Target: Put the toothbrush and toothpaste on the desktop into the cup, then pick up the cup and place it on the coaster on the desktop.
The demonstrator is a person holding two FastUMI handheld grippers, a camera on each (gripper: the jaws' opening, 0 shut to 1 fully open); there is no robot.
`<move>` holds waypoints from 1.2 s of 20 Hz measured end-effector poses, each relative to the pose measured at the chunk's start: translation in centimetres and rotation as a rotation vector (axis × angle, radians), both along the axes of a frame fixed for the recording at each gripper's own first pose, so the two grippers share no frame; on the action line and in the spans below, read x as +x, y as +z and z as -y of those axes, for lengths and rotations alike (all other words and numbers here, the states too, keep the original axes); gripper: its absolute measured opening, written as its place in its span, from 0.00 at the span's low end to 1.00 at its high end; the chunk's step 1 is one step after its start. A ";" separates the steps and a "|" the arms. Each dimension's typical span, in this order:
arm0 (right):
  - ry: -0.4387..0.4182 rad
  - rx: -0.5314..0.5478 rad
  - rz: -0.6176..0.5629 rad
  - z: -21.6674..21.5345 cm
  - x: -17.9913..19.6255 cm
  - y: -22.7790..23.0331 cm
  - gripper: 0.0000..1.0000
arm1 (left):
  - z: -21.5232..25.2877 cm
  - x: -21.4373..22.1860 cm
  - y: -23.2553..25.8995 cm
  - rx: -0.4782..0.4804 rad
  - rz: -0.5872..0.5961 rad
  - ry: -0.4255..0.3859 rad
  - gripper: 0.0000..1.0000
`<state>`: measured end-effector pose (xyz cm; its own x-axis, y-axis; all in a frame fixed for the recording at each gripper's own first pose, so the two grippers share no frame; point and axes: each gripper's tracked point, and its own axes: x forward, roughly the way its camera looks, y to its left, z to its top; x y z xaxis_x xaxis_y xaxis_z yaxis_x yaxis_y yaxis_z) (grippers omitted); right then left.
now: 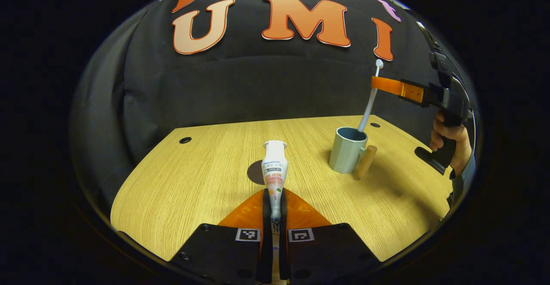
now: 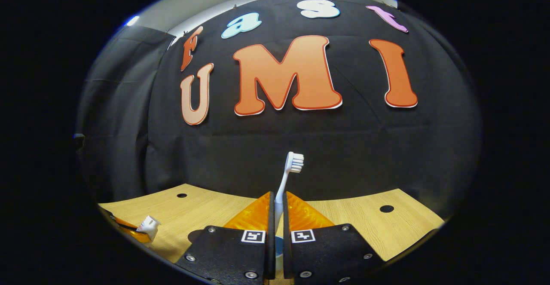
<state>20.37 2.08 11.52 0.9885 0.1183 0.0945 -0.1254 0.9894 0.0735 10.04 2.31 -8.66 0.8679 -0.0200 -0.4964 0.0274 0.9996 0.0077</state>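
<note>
Left gripper (image 1: pixel 273 199) closed low, right gripper (image 2: pixel 278 207) raised, seemingly clamped, hand (image 1: pixel 449 141) on grip

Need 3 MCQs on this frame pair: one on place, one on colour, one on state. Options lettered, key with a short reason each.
1. Where is the lower end of the toothbrush?
A. Flat on the desktop
B. Inside the cup
C. On the coaster

2. What colour is the cup?
A. Pale blue-green
B. Red
C. Yellow

3. What is the left gripper doing?
A. Hanging open with nothing in it
B. Shut on the cup's handle
C. Shut on the toothpaste

Key:
1 B: in the left gripper view the handle runs down into the cup's mouth, while the right gripper grips it near the head.
2 A: the cup's wall reads pale blue-green against the wooden desktop.
3 C: both fingers press on the toothpaste, whose cap points away above the dark round coaster.
</note>
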 end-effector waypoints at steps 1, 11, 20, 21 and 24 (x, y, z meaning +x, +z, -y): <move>-0.003 -0.010 -0.010 -0.1 0.6 -0.7 0.07 | -0.1 -0.1 -0.1 0.000 -0.001 0.007 0.10; 0.008 -0.061 -0.155 -0.8 2.1 -7.4 0.09 | 1.8 1.4 1.3 -0.059 0.078 -0.024 0.09; -0.013 -0.077 -0.236 1.2 -0.4 -9.9 0.58 | 5.1 5.5 5.9 -0.090 0.266 -0.026 0.10; -0.009 -0.076 -0.236 1.4 -0.9 -9.7 0.58 | 5.5 6.0 6.8 -0.096 0.297 -0.028 0.10; -0.003 -0.080 -0.216 2.2 -2.8 -9.0 0.80 | 7.5 7.6 9.1 -0.142 0.393 -0.039 0.09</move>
<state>17.54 -0.17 2.55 0.9852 0.1136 -0.1286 -0.1120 0.9935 0.0196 17.64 -5.16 0.40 0.9879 -0.1015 -0.1172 0.0882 0.9897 -0.1129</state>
